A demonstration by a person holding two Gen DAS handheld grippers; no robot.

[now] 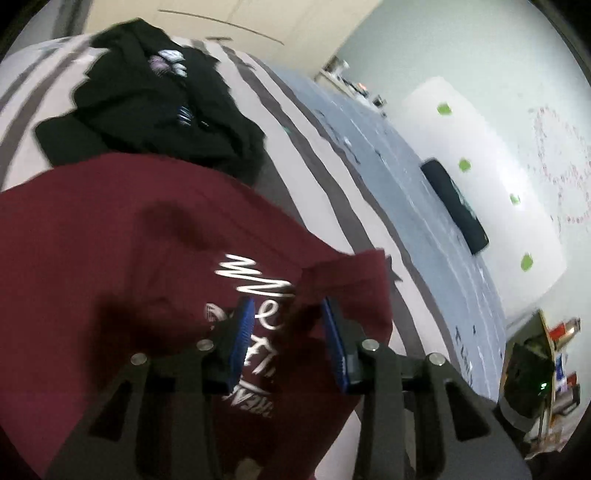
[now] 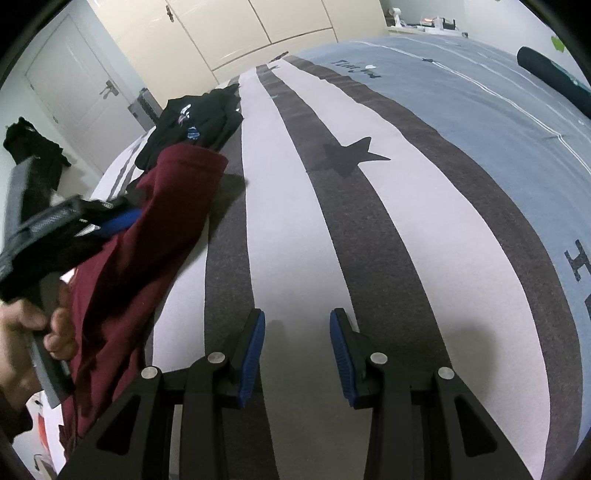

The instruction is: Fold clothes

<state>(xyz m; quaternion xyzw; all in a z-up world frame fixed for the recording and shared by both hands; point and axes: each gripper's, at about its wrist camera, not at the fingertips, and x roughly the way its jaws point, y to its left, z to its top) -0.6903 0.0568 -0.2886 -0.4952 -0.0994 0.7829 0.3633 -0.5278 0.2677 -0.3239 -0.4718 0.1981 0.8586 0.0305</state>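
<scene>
The left gripper (image 1: pixel 288 325) hangs over the maroon shirt (image 1: pixel 129 258), which lies spread on the bed (image 1: pixel 303 147) with its white lettering (image 1: pixel 255 284) facing up; its jaws stand apart with blue pads (image 1: pixel 243 339) on both sides, and a raised fold of the maroon cloth sits between them; the picture is blurred here, so I cannot say surely if the pads touch the cloth, but they seem to be released and not pressing on it. In the right wrist view the same gripper (image 2: pixel 122 218) shows at the left edge, held by a hand (image 2: pixel 40 328), and the maroon shirt (image 2: pixel 147 240) runs under it along the left side of the bed (image 2: pixel 295 221); one sleeve or edge of the shirt reaches up toward a black garment (image 2: pixel 192 122). This black garment (image 1: pixel 155 107) lies crumpled just behind the maroon shirt, touching or overlapping its far edge, with a small pale print on it. The right gripper (image 2: pixel 297 347) hovers above the striped bedcover, over a pale stripe; its jaws are released and hold nothing, and the cover is seen plainly between the blue pads (image 2: pixel 255 354). A dark star shape (image 2: pixel 351 155) is printed on the cover further ahead; a dark roll-shaped cushion (image 2: pixel 554 77) lies on the blue part at the far right. Behind the bed stand a cream wardrobe (image 2: pixel 240 29) and a white door (image 2: pixel 81 85).
</scene>
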